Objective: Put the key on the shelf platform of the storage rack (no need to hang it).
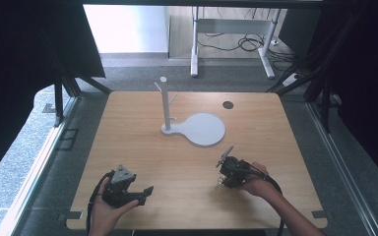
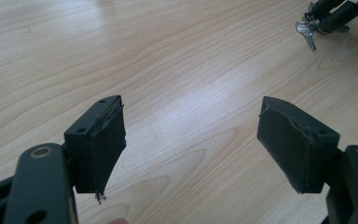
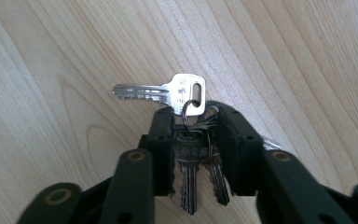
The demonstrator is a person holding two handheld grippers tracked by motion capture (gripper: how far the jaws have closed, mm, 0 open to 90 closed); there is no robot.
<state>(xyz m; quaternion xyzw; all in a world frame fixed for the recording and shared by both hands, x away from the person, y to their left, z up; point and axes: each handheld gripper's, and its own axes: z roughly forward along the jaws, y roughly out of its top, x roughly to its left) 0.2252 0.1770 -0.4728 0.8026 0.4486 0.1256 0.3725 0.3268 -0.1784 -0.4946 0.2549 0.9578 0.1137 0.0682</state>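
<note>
A bunch of silver keys (image 3: 186,140) on a ring is pinched between the right tongs (image 3: 193,128), one key sticking out flat.

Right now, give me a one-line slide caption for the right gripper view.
Right hand-held gripper closed on a bunch of keys above the wooden table, one silver key sticking out sideways.

A white peg stand (image 1: 193,123) sits mid-table (image 1: 142,147), both grippers near the front edge.

High view: fixed above near edge, looks fwd and down over whole counter (image 1: 187,162). Left gripper view: low, close to wood, facing across toward keys (image 2: 307,32). Right gripper view: v. close, straight onto same keys (image 3: 191,140).
</note>
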